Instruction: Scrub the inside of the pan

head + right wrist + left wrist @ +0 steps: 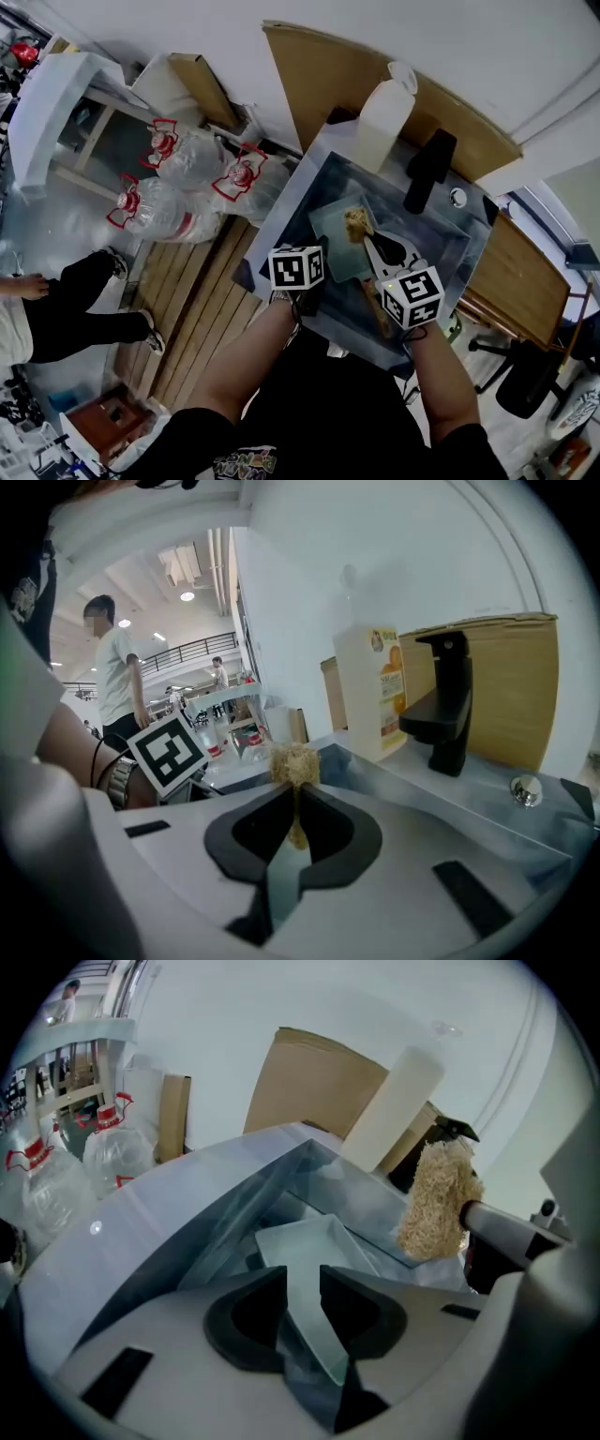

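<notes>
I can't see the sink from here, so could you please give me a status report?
Left claw shut on pan rim. Right claw shut on scrubber, above pan. Nothing in the way.

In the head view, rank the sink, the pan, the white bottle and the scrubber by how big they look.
Largest: the sink.
Next: the pan and the white bottle look much alike, so I won't rank them against each other.
Smallest: the scrubber.

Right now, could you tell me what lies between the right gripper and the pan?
A fibrous scrubber, clamped by the right gripper, over the pan; seen in head view.
</notes>
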Motion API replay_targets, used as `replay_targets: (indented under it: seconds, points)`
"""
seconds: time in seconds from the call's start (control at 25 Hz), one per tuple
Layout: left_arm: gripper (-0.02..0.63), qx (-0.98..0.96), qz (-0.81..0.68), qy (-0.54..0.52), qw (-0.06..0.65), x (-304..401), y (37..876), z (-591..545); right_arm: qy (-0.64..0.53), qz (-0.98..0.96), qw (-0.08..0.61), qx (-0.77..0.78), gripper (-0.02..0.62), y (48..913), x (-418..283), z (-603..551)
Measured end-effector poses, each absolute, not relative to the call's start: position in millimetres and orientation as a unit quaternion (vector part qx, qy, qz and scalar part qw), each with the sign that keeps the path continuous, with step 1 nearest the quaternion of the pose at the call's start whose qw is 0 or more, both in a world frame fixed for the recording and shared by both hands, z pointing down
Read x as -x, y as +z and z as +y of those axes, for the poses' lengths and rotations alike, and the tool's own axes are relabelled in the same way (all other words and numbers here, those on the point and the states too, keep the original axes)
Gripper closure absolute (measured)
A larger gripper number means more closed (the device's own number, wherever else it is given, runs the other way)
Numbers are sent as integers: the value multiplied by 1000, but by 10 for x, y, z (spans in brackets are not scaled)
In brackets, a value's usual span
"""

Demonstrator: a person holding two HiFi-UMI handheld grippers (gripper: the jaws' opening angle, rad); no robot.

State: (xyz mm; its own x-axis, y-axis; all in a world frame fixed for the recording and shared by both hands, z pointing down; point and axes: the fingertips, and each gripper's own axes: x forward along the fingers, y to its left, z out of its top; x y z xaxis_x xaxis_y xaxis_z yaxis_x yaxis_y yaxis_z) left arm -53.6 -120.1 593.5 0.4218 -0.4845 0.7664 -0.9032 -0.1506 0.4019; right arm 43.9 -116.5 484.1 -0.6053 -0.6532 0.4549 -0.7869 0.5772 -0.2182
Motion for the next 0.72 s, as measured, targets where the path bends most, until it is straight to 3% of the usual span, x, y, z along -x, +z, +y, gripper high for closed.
replay_targets:
  seconds: [0.72]
  points:
    - [503,-652,-489,277,509,701,6538,-1378,235,-859,250,-378,566,5551,-240,-1507]
